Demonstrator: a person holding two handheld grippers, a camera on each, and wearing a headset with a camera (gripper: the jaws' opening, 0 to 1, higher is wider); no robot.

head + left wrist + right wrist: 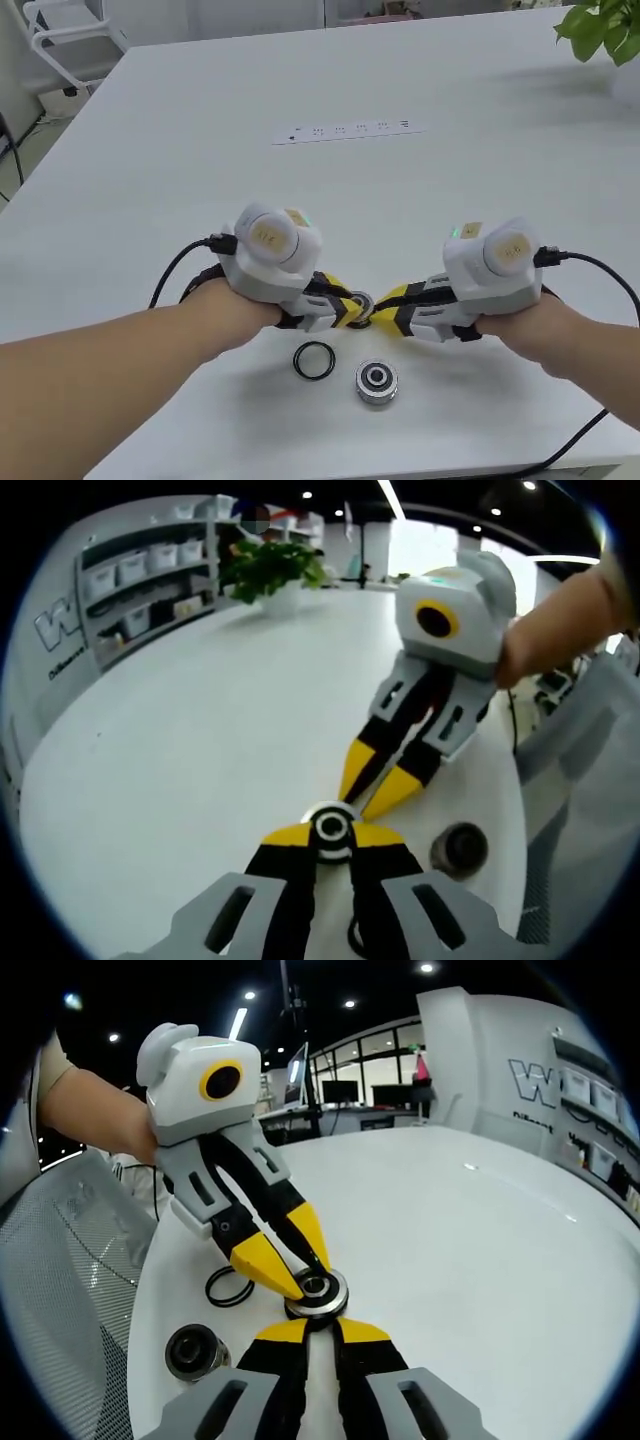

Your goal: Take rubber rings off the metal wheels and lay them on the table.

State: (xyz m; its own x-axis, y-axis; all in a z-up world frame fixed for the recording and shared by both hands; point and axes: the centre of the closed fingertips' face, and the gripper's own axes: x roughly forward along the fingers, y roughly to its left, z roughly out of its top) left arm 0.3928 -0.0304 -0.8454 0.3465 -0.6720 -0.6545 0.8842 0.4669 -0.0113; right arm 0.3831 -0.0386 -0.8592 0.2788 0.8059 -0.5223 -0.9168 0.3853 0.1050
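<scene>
Mid-strip: left gripper point(340, 308) pinched the small round metal wheel point(360, 304), right gripper point(388, 300) sat pressed together at its rim. Next needed: peel the fitted rubber ring point(338, 1302), lay it by the loose black rubber ring point(314, 361) beside the wheel.

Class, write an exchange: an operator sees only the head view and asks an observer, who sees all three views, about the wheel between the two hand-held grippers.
Operator: Which hand-held gripper holds the wheel?
Observer: The left hand-held gripper: in its own view its yellow tips flank the wheel.
Operator: Is its rubber ring still on?
Observer: The right gripper view shows a dark band around its rim, with the right hand-held gripper's tips at that rim.
</scene>
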